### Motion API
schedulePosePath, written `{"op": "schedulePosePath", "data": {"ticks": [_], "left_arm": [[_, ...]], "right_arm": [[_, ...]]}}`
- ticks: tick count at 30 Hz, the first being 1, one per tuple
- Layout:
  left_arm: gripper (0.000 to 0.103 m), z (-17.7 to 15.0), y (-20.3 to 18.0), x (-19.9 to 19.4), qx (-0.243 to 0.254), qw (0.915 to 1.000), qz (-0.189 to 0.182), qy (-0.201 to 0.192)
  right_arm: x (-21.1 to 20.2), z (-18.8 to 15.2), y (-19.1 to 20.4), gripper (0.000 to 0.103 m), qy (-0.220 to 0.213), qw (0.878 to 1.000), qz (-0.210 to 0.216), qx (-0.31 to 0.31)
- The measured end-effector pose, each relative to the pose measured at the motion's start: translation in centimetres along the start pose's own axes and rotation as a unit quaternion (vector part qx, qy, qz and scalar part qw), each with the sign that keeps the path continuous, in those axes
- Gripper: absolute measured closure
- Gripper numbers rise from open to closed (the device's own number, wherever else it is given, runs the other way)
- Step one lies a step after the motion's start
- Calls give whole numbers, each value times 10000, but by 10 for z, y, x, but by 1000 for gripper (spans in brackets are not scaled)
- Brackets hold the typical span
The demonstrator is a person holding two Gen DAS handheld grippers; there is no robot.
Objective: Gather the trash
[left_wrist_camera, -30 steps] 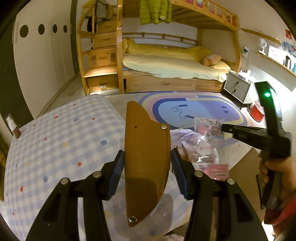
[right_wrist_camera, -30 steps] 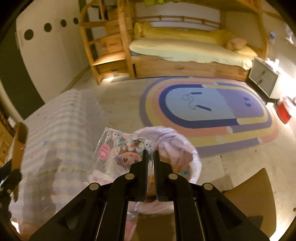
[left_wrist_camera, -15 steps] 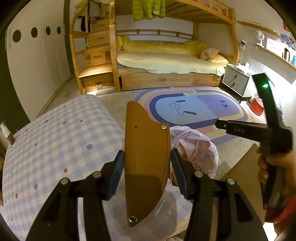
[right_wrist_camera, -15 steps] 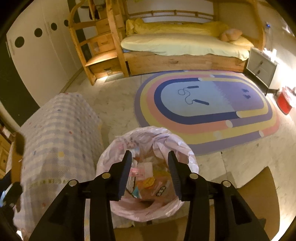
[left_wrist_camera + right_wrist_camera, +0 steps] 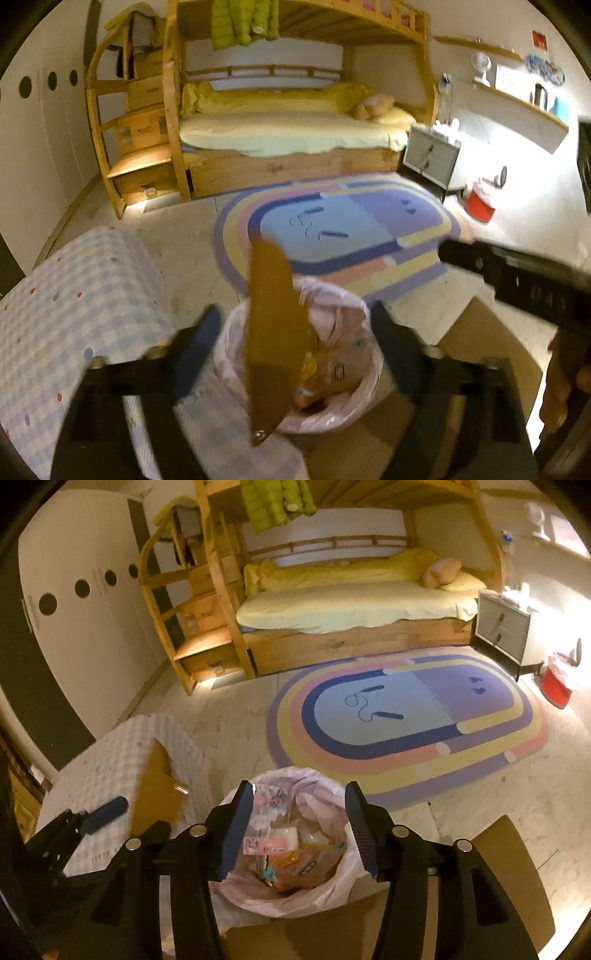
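The left gripper point(image 5: 291, 325) opens wide, its pads clear of the brown sheath point(image 5: 273, 332) over the pink-lined bin point(image 5: 332, 890). The right gripper point(image 5: 299, 827), opening, holds nothing above the bin.

My left wrist camera looks forward and down along my left gripper point(image 5: 295, 332), close above the pink-lined trash bin point(image 5: 332, 417), with my right gripper point(image 5: 517, 280) crossing its right edge. My right wrist camera looks down along that gripper point(image 5: 297, 830) onto the same bin point(image 5: 332, 886) from nearly the same height, catching my left gripper point(image 5: 107, 812) at its left. Both views share the bin, the checked cloth point(image 5: 74, 295), the oval rug point(image 5: 406, 720) and the bunk bed point(image 5: 288, 136) beyond
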State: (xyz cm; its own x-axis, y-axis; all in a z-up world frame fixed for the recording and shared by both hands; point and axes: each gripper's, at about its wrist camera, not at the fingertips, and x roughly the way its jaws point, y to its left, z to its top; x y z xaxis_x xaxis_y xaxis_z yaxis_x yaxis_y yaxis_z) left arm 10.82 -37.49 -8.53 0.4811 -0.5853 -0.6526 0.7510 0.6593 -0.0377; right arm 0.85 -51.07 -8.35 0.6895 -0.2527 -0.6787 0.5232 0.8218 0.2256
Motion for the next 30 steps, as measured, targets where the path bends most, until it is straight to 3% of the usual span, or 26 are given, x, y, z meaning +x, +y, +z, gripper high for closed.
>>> {"op": "schedulePosePath", "data": {"ticks": [6, 11, 15, 16, 19, 23, 30], "left_arm": [[7, -5, 25, -20, -364, 9991, 227, -9], [7, -11, 51, -54, -613, 9951, 763, 117], [7, -20, 74, -84, -791, 9895, 1190, 200], [7, -23, 79, -93, -846, 9880, 1277, 207], [7, -36, 102, -128, -1124, 9794, 1656, 266], [7, -53, 123, -176, -1448, 9671, 2081, 228], [7, -87, 142, -245, -1755, 9525, 2430, 536]], "right_arm": [[-8, -8, 6, 42, 115, 9998, 164, 44], [-27, -12, 29, 35, 148, 9989, 438, -126], [-54, -20, 61, 15, 106, 9966, 726, -385], [-58, -22, 66, 15, 103, 9960, 776, -438], [-76, -29, 92, 12, 145, 9931, 991, -608], [-96, -39, 133, 10, 504, 9834, 1458, -952], [-142, -61, 197, 9, 340, 9666, 1713, -1875]]}}
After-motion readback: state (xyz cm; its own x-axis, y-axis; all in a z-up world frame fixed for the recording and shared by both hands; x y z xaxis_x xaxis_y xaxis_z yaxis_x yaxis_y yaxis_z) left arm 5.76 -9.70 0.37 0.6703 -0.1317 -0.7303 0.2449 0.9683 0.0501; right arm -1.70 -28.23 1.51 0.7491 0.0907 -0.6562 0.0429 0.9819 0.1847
